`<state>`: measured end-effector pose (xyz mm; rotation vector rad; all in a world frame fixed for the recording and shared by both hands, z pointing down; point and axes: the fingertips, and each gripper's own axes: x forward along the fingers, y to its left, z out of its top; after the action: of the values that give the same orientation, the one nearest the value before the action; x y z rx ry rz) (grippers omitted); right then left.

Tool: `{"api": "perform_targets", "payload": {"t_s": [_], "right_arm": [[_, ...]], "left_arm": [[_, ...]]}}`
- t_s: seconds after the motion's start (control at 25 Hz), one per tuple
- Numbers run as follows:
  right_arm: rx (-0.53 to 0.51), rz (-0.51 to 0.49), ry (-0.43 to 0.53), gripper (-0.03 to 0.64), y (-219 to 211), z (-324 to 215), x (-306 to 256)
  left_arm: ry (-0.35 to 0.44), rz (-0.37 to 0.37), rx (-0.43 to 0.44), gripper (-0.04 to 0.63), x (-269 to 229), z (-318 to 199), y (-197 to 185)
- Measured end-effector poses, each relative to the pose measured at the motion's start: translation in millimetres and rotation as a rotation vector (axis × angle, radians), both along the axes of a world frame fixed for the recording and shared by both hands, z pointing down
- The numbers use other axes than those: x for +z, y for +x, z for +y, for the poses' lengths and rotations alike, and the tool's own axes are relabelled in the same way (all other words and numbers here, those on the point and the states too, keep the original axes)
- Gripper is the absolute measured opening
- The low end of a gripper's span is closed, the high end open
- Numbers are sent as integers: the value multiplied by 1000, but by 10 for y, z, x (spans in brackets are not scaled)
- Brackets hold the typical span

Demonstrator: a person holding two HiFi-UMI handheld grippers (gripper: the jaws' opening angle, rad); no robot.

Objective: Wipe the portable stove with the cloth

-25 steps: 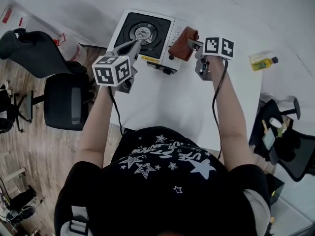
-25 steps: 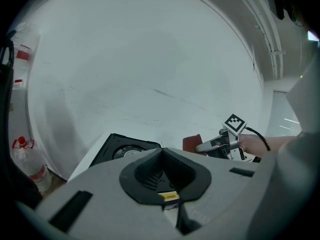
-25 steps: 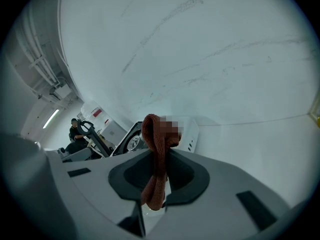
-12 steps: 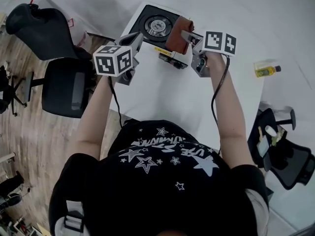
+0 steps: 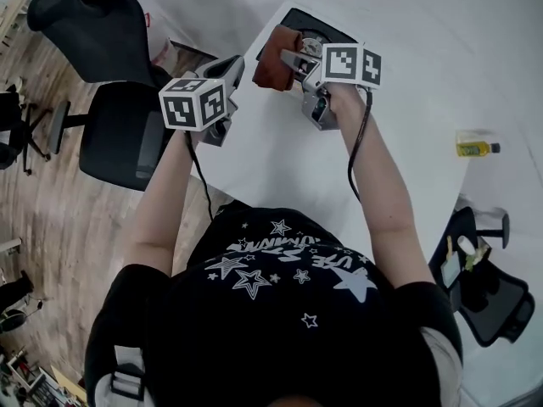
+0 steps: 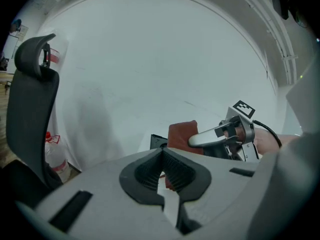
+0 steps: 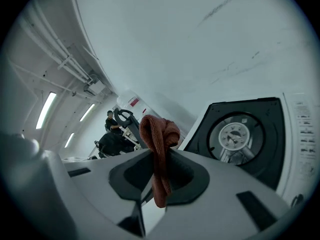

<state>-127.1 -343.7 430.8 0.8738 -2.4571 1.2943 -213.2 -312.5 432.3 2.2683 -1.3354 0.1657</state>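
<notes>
The portable stove (image 5: 321,26) is white with a black burner well and sits at the far edge of the white table (image 5: 280,168); the cloth and the right gripper cover much of it. My right gripper (image 5: 288,58) is shut on the brown cloth (image 5: 273,45), held over the stove's near-left part. In the right gripper view the cloth (image 7: 159,149) hangs folded between the jaws, with the stove (image 7: 295,134) and its burner (image 7: 234,134) to the right. My left gripper (image 5: 233,66) is shut on nothing, left of the stove. The left gripper view shows the cloth (image 6: 182,134) and the right gripper (image 6: 225,134) ahead.
Two black office chairs (image 5: 110,24) (image 5: 119,134) stand on the wood floor left of the table. A small bottle of yellow liquid (image 5: 477,148) lies at the table's right. Another chair (image 5: 488,291) is at lower right. A clear jug with a red label (image 6: 55,149) stands beside the table.
My right gripper has carried the cloth leftward across the stove, from its right side to its near-left part. The left gripper's tips have come off the stove to its left.
</notes>
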Motion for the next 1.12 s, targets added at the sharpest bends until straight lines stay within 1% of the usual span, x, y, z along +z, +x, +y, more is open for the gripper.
{"api": "perform_targets", "payload": {"t_s": [0.2, 0.28, 0.36, 0.64, 0.96, 1.12], "right_arm": [[-14, 25, -35, 64, -548, -195, 294], [-14, 42, -47, 64, -681, -258, 403], [-11, 57, -58, 64, -727, -299, 494], [23, 123, -64, 64, -683, -456, 726], [58, 165, -83, 64, -464, -493, 843], [66, 182, -83, 64, -294, -437, 843]], "left_arm": [[-30, -2, -24, 6, 150, -135, -442], [-42, -6, -27, 6, 205, -179, -562], [-54, -11, -26, 6, 259, -206, -602], [-80, -6, -14, 6, 401, -240, -591], [-79, -6, 4, 6, 390, -257, -521], [-73, -8, 16, 6, 348, -231, -408]]}}
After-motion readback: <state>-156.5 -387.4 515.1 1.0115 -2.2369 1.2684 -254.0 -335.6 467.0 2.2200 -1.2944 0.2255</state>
